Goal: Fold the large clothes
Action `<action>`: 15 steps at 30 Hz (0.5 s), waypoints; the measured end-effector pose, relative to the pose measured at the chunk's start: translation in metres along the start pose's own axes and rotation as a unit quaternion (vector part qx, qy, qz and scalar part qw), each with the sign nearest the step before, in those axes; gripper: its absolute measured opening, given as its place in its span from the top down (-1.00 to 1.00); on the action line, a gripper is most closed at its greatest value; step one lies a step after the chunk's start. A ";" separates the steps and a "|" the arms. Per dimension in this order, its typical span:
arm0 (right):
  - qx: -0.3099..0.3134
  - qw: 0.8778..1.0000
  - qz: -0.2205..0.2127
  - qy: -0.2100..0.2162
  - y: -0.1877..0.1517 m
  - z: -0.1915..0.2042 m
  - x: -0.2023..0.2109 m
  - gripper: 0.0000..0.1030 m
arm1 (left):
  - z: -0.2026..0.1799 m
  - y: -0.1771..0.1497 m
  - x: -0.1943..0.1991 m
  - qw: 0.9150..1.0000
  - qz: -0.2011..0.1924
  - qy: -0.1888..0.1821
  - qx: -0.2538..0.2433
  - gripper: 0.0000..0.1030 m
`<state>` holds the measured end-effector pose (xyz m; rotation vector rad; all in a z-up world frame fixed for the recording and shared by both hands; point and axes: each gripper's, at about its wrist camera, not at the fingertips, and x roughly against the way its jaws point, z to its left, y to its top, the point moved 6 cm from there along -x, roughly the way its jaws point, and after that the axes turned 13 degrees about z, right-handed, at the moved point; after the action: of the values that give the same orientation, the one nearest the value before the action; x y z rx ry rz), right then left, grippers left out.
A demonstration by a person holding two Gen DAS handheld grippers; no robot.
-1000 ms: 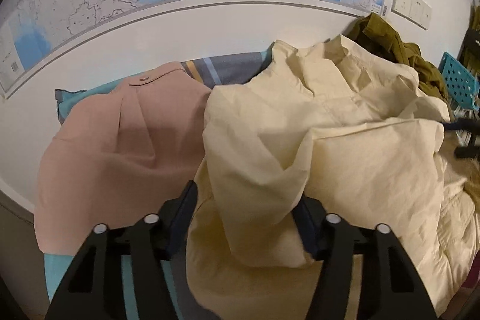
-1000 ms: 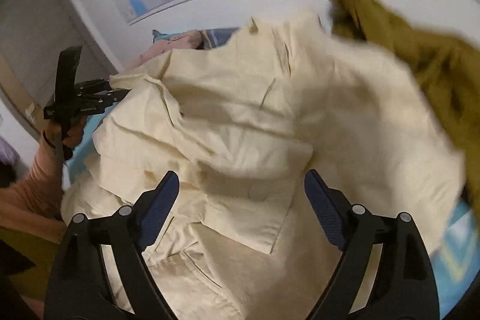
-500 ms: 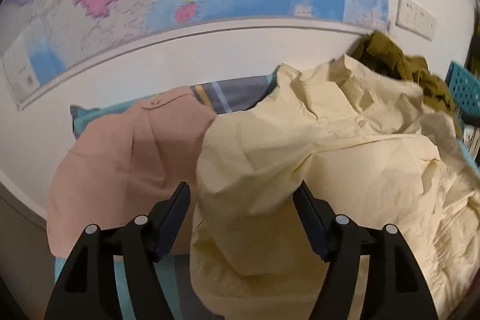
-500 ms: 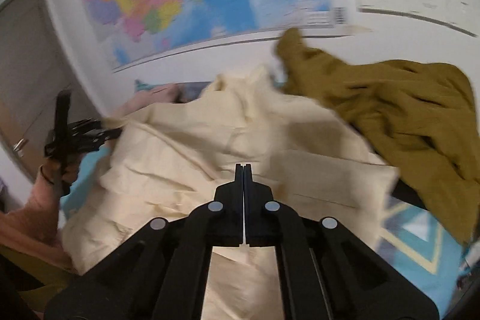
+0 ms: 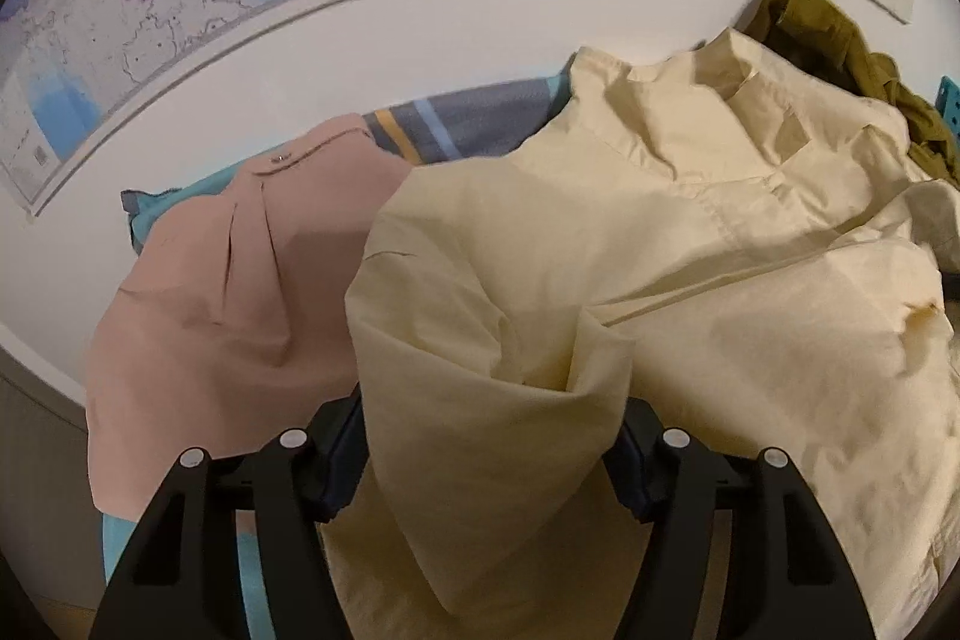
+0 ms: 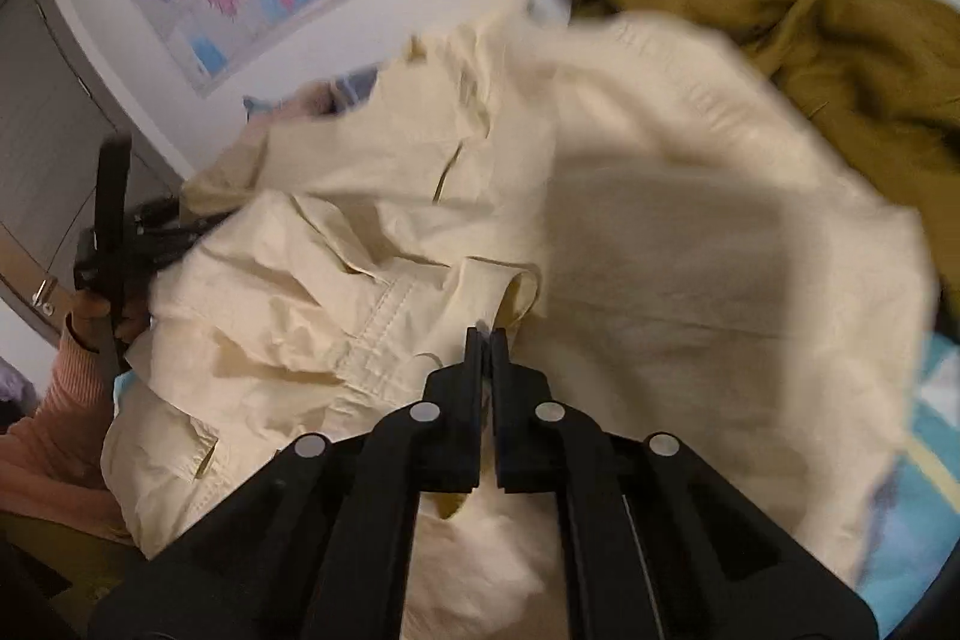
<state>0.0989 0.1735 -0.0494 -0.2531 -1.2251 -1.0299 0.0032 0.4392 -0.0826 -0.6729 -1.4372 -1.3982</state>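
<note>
Cream shirt (image 5: 690,244) collar points wallward; right tongs (image 6: 486,340) pinch it.

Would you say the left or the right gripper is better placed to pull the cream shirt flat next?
Probably right: the right gripper is shut on the cream shirt, while the left gripper is open, with cloth merely bunched between its fingers.

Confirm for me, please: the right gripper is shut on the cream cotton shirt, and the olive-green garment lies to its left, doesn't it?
Not quite. In the right wrist view, the right gripper is indeed shut on the cream cotton shirt, but the olive-green garment lies to its right, not its left.
</note>
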 end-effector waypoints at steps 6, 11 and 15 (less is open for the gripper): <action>-0.031 0.998 -0.062 -0.009 -0.007 -0.023 0.052 0.95 | -0.005 0.005 0.016 0.999 -0.023 -0.029 -0.022 -0.40; -0.054 0.997 -0.034 -0.046 -0.010 -0.035 0.028 0.95 | -0.027 0.012 -0.010 0.998 0.007 -0.010 -0.056 -0.50; -0.057 0.996 -0.019 -0.065 -0.015 -0.037 0.023 0.92 | -0.026 0.015 -0.026 0.998 0.024 -0.008 -0.051 -0.64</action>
<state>0.1117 0.1288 -0.0483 -0.3930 -1.2937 -1.1320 0.0325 0.4228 -0.1039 -0.7813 -1.3602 -1.4388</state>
